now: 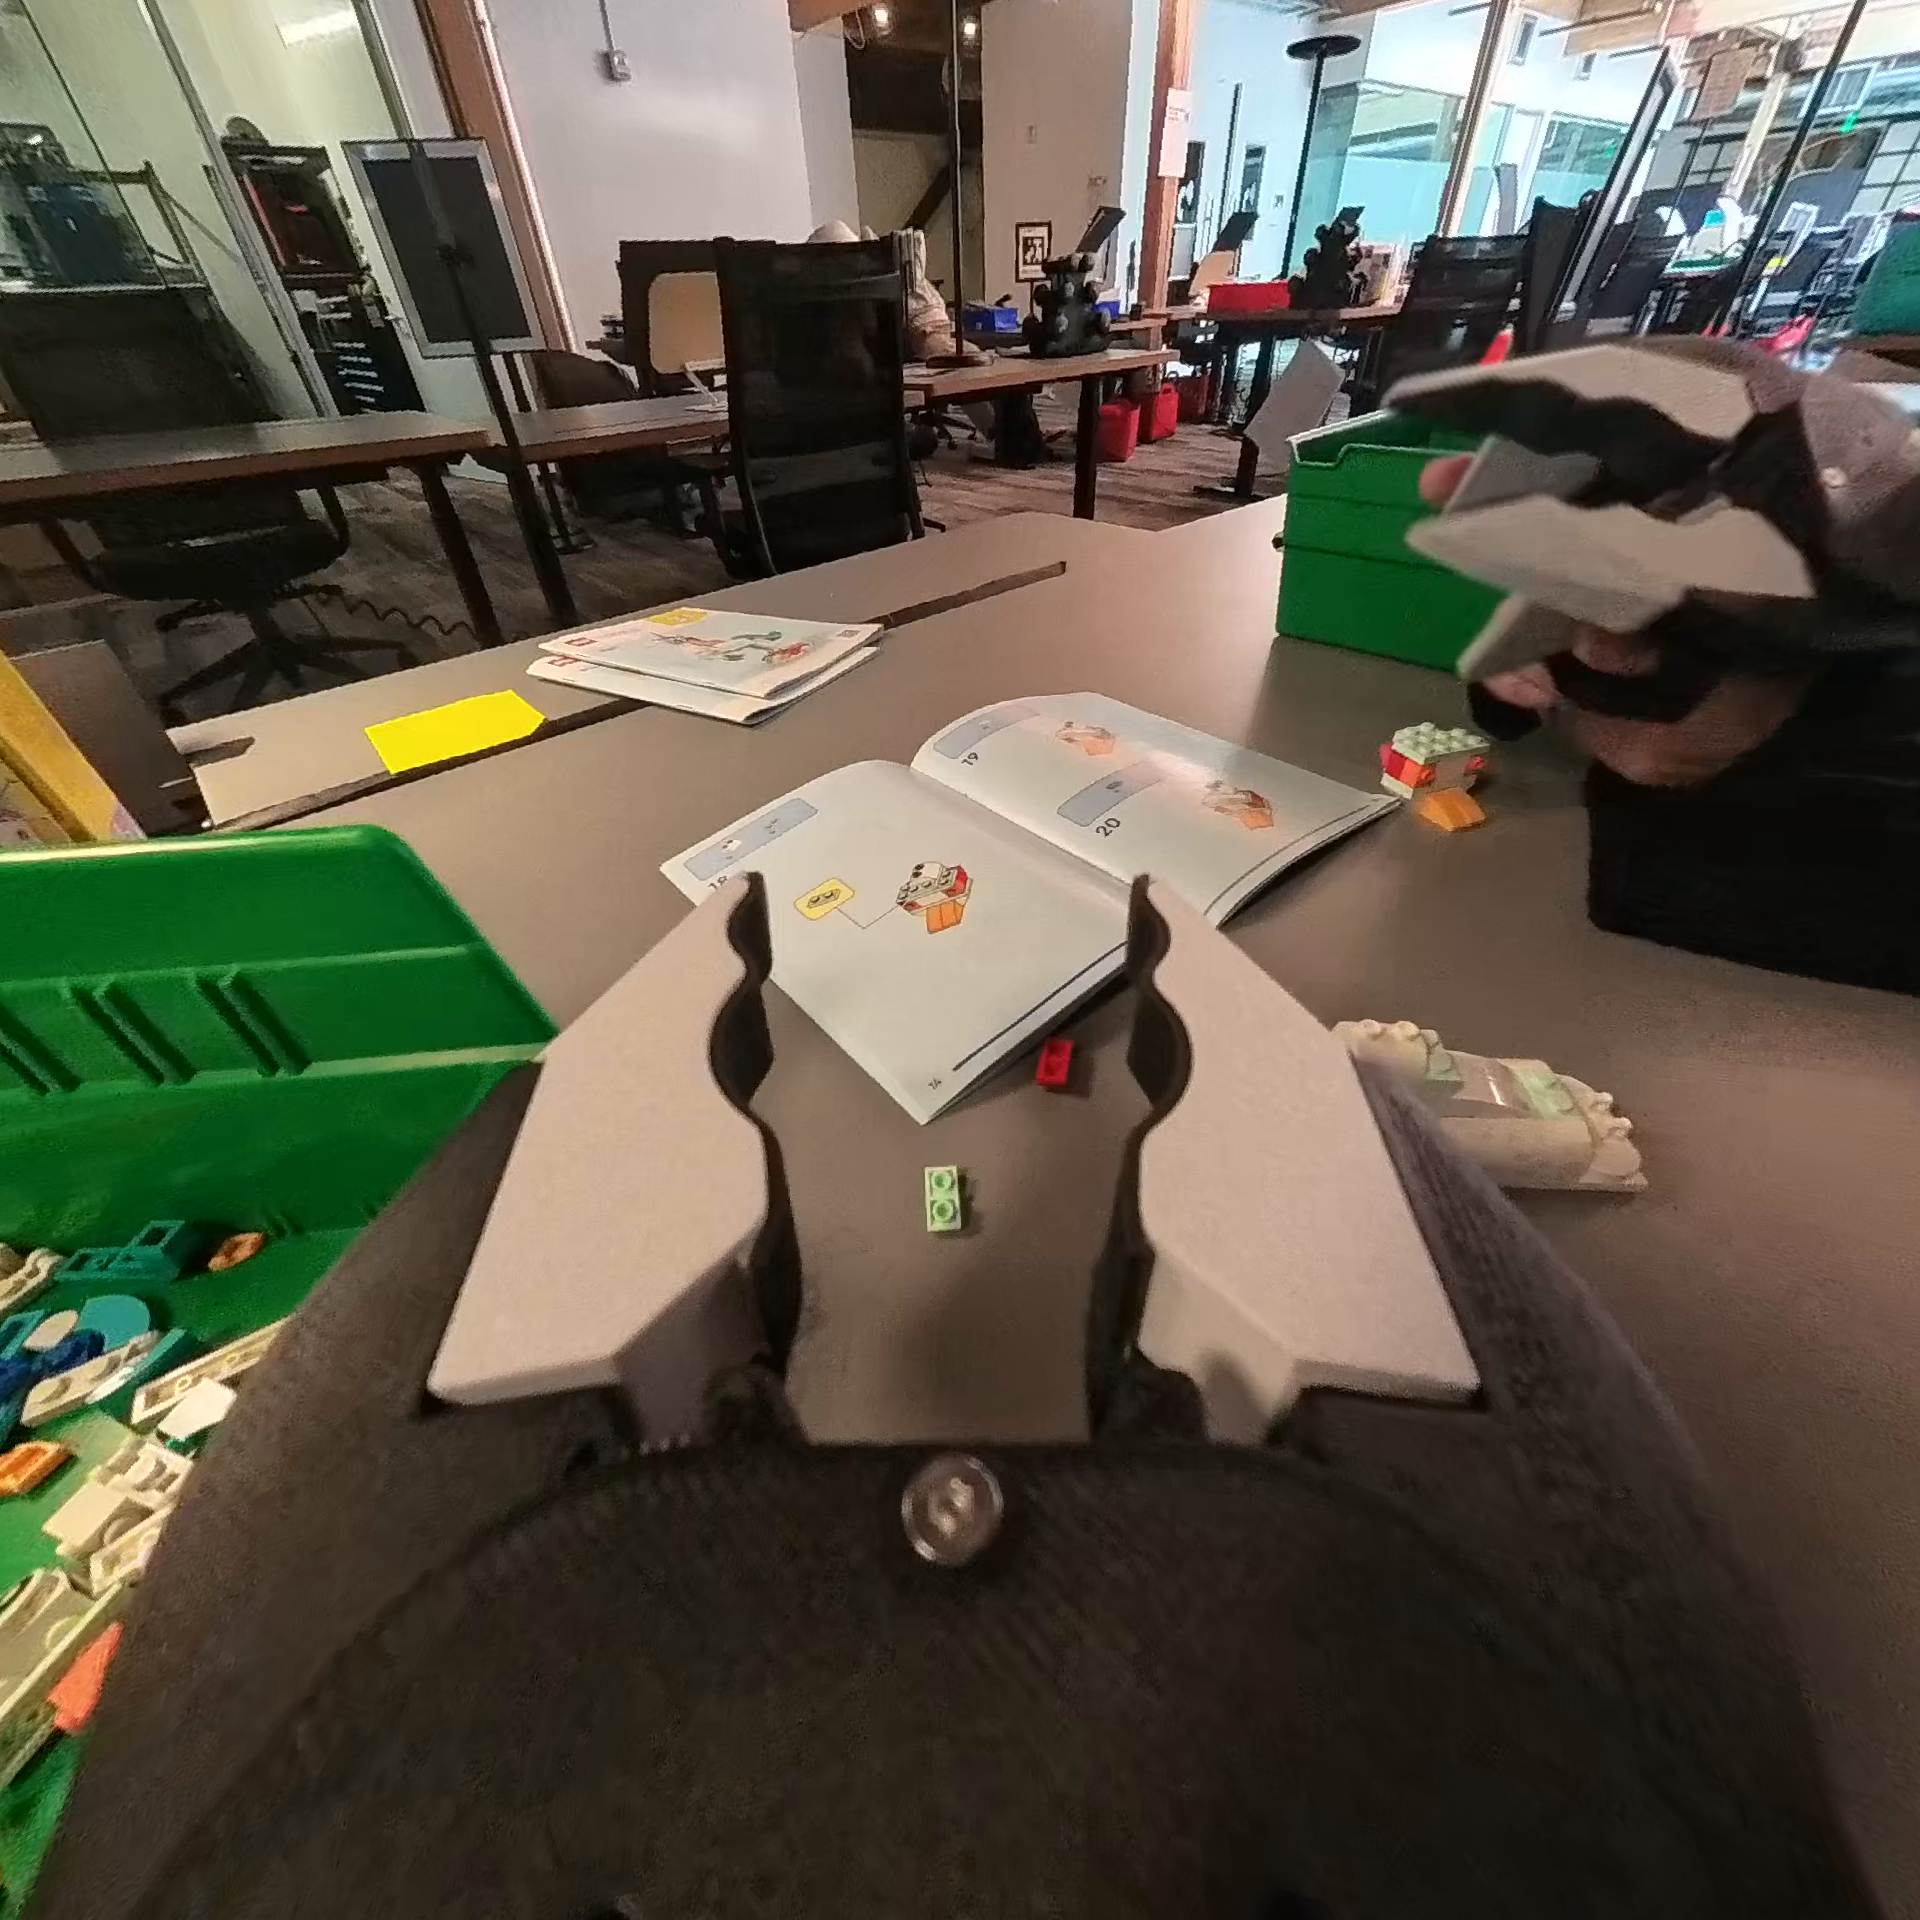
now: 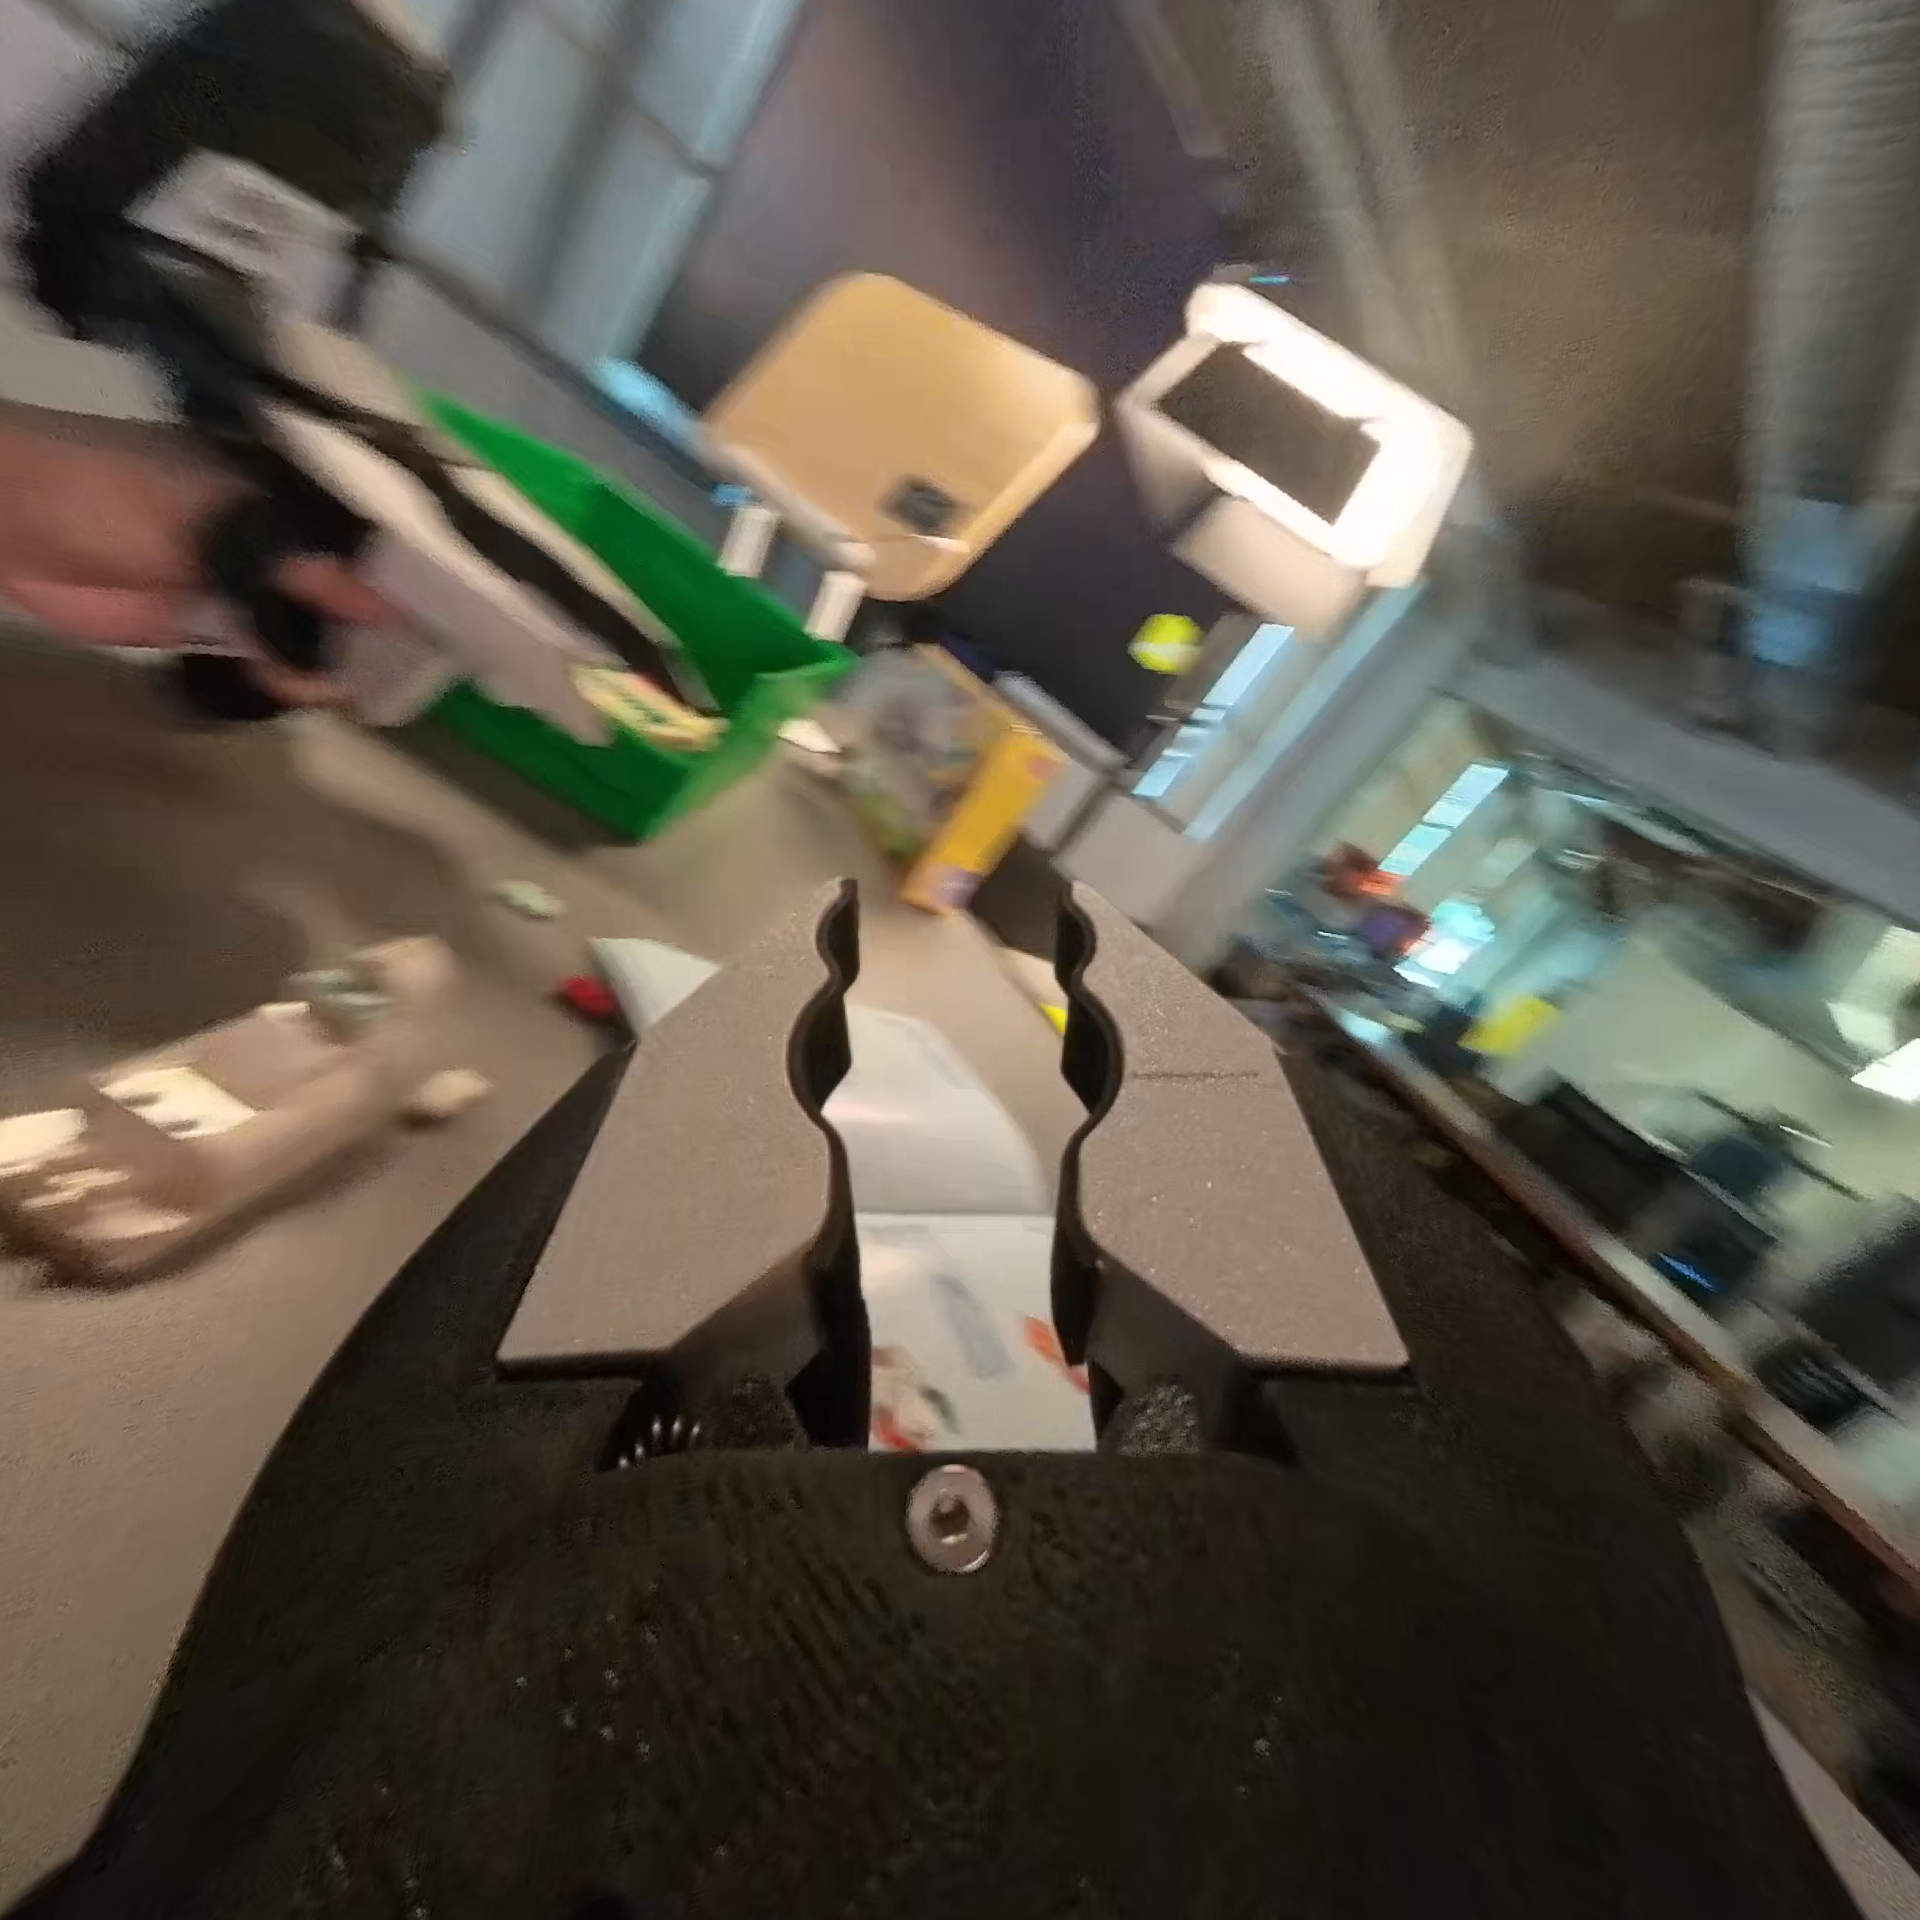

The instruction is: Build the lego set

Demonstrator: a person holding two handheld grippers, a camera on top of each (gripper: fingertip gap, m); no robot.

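Between open left gripper (image 1: 945,904) jaws | pale-green two-stud brick (image 1: 943,1198) | flat on table (image 1: 1714,1299)

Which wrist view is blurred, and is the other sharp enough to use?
Right wrist view: heavy motion smear, only its own right gripper crisp. Left wrist view: sharp at the light green brick and open booklet, fisheye bending at the edges.

Your right wrist view is smeared by motion blur, leaving the pale bricks (image 2: 312,997) at left unreadable, and your left gripper's body hides part of the green tray (image 1: 260,997).
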